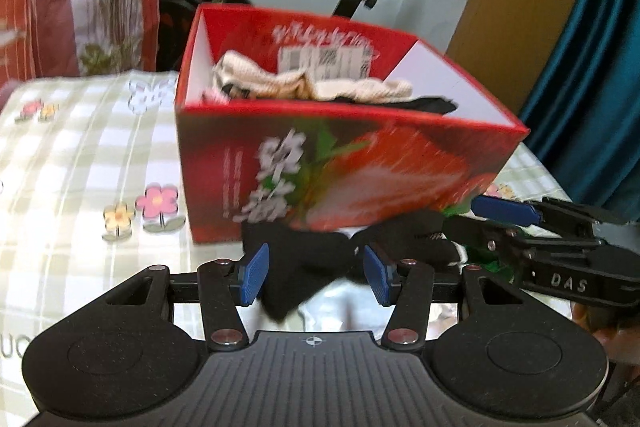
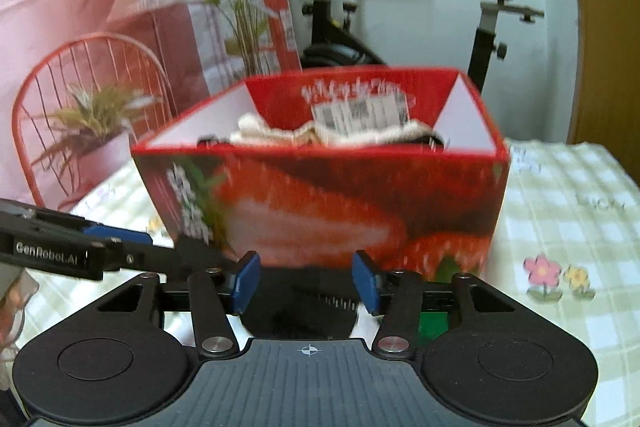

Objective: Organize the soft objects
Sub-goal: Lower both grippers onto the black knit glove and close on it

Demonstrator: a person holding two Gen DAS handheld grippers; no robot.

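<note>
The left tongs (image 1: 312, 275) stand parted, released, with a black sock (image 1: 304, 267) lying between the blue pads; blur hides whether either pad touches the cloth, though a gap seems to show on the right. The right tongs (image 2: 306, 281) are parted too, their pads clear of the black fabric (image 2: 300, 311) below them; it may be the same sock or its mate, the view is too smeared to tell. In the left wrist view the sock's long axis runs across, from the left pad toward the right tongs entering at the picture's right edge, and one end droops toward the camera.

Just beyond, the sock's far edge meets the foot of a red strawberry-printed box (image 1: 340, 167), open at the top, holding cream socks (image 1: 280, 83) and another dark one (image 1: 424, 103). The box stands on a checked, flower-patterned cloth (image 1: 80, 155) covering the worktop. Bare cloth lies open to the box's left and right. Behind stand an exercise bike (image 2: 492, 11) and a red wire chair (image 2: 80, 75).
</note>
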